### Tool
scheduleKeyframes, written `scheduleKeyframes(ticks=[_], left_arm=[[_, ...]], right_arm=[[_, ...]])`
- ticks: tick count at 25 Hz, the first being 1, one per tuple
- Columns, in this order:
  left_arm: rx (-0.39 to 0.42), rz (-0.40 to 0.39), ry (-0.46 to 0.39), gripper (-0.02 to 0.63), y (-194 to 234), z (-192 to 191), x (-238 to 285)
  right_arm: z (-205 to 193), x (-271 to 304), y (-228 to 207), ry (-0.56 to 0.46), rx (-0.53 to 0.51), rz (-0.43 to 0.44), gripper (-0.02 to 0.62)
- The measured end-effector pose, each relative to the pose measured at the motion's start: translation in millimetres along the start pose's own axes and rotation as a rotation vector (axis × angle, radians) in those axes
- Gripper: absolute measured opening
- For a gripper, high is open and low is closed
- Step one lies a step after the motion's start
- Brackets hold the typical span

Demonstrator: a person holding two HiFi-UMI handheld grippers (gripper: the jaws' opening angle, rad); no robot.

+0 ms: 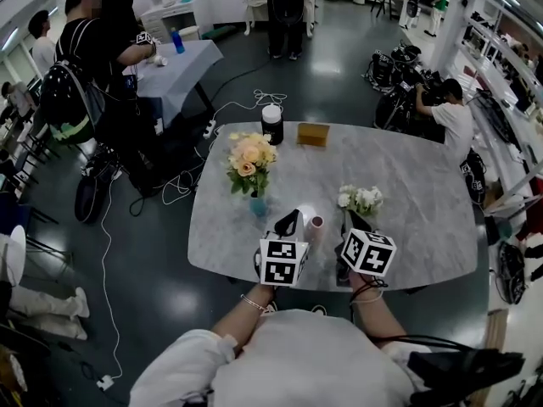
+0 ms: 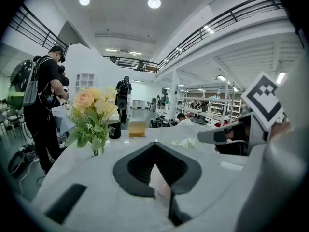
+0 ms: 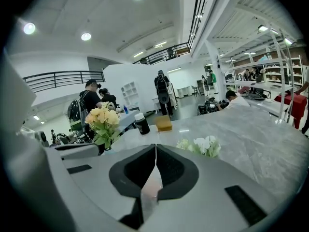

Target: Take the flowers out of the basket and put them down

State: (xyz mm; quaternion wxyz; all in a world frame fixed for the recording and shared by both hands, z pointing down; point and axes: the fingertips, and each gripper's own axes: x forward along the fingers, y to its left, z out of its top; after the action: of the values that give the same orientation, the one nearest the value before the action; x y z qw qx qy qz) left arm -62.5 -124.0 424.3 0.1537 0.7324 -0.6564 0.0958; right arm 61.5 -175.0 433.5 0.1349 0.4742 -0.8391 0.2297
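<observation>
A bouquet of yellow and peach flowers (image 1: 249,159) stands upright in a small blue vase at the left of the grey marble table (image 1: 424,193). A small bunch of white flowers (image 1: 360,198) lies on the table to its right. My left gripper (image 1: 290,219) and right gripper (image 1: 351,220) hover side by side over the table's near edge, both shut with nothing between the jaws. A small pale cylinder (image 1: 316,225) sits between them. The left gripper view has the bouquet (image 2: 92,115) ahead on the left, and the right gripper view has the white flowers (image 3: 203,146) just ahead. No basket is in view.
At the table's far edge stand a black jar with a white lid (image 1: 272,124) and a wooden box (image 1: 313,134). Cables (image 1: 182,185) run across the floor on the left. People stand around a cloth-covered table (image 1: 174,70) at the back left, and another crouches by bags (image 1: 441,113) at the right.
</observation>
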Motion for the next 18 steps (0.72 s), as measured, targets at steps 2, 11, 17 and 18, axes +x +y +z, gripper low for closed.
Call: scheduleKeyframes(ticks=[2, 11, 17, 18], left_arm=[[-0.01, 0.001, -0.003, 0.009, 1.0, 1.1, 0.2], [-0.047, 0.046, 0.016, 0.009, 11.1, -7.1, 7.4], [-0.067, 0.066, 0.03, 0.009, 16.0, -14.6, 6.1], [-0.073, 0.071, 0.033, 0.009, 18.6, -16.3, 5.6]], right_arm=[[-0.3, 1.9, 1.1, 0.005, 0.001, 0.007, 0.011], [-2.5, 11.3, -3.1, 0.021, 0.002, 0.022, 0.011], [-3.7, 11.7, -2.5, 0.041, 0.004, 0.033, 0.011], [-3.9, 12.4, -0.8, 0.044, 0.004, 0.037, 0.011]])
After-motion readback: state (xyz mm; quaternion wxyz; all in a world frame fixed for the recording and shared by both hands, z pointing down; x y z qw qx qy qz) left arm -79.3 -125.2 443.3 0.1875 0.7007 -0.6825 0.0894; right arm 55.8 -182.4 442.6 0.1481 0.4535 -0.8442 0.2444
